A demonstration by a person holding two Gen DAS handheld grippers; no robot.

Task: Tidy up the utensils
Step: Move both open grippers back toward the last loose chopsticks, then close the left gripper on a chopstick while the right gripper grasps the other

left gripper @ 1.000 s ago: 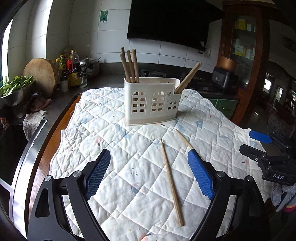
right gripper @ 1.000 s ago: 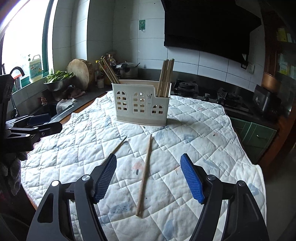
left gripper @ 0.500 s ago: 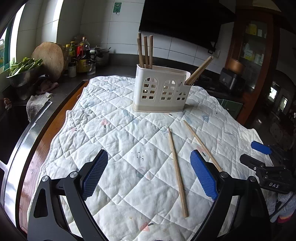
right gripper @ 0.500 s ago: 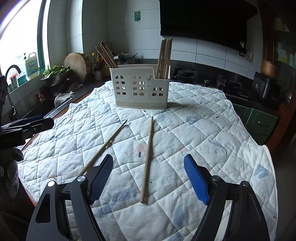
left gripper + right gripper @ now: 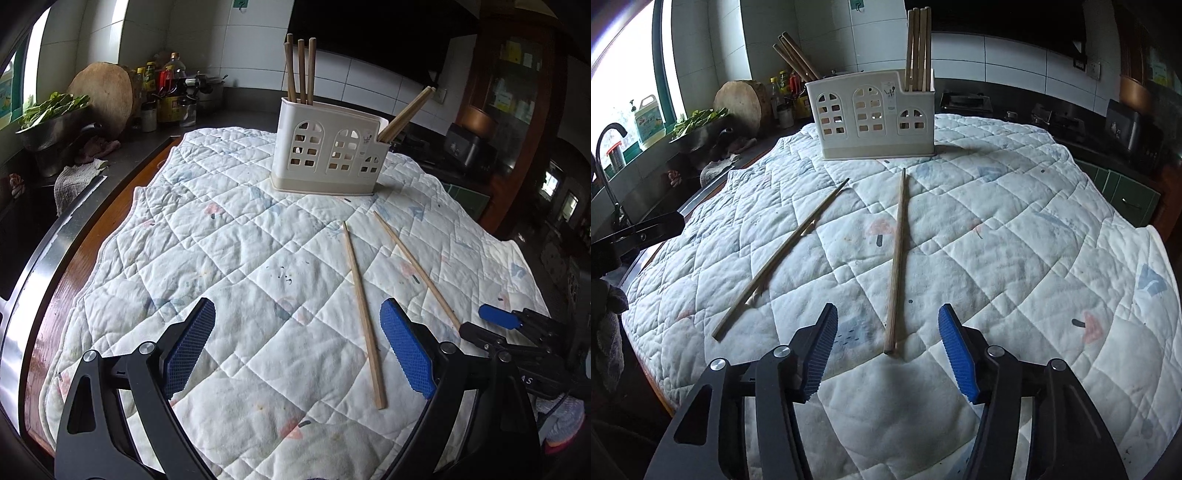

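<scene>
Right gripper (image 5: 886,341) half spread, jaws just been narrowing, nothing pinched; near end of one loose chopstick (image 5: 897,258) lies between its pads, untouched; second chopstick (image 5: 783,254) lies apart to its left on the quilted cloth (image 5: 1015,240); left gripper (image 5: 297,347) wide, empty; white utensil holder (image 5: 870,114) stands beyond. Advice: lower squarely over the stick's end; pinch low; lift level.
</scene>
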